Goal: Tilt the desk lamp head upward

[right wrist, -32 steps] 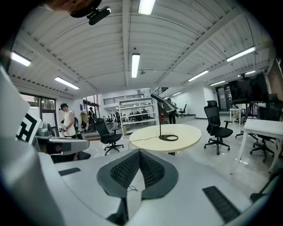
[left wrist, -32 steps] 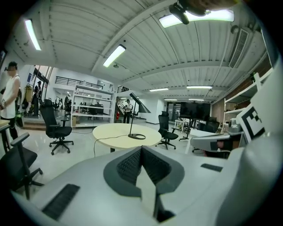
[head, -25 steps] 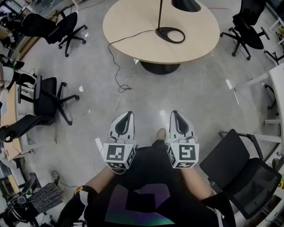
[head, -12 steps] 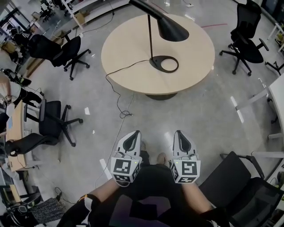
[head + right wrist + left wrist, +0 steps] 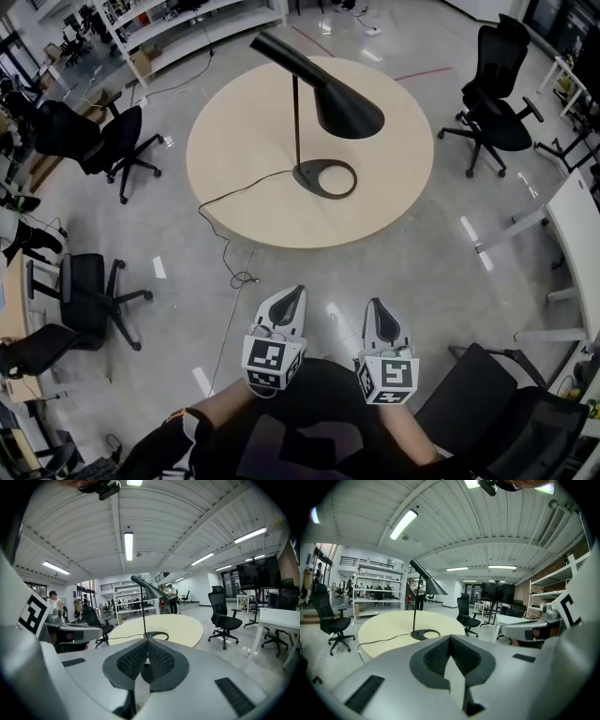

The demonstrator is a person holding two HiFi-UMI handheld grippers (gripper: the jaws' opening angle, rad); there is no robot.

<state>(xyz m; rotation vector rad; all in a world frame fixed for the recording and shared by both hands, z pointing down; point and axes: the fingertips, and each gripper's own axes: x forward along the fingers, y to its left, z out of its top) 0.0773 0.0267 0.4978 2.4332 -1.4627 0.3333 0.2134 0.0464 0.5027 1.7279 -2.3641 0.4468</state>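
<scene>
two empty tools, the left hand-held gripper (image 5: 292,298) and right hand-held gripper (image 5: 375,309), jaws closed together, sit well apart from the desk lamp (image 5: 307,177) on the round tabletop (image 5: 394,178); pushing its lamp head (image 5: 349,114) off-centre might topple the slim lamp

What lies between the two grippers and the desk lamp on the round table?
Head view: only bare floor, then the table top; the desk lamp's cord trails onto the floor at left.

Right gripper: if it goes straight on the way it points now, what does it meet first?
Probably the desk lamp: the right gripper, jaws together, lines up with its thin stem just above the ring base on the round table. Only floor lies between; depth is unclear.
</scene>
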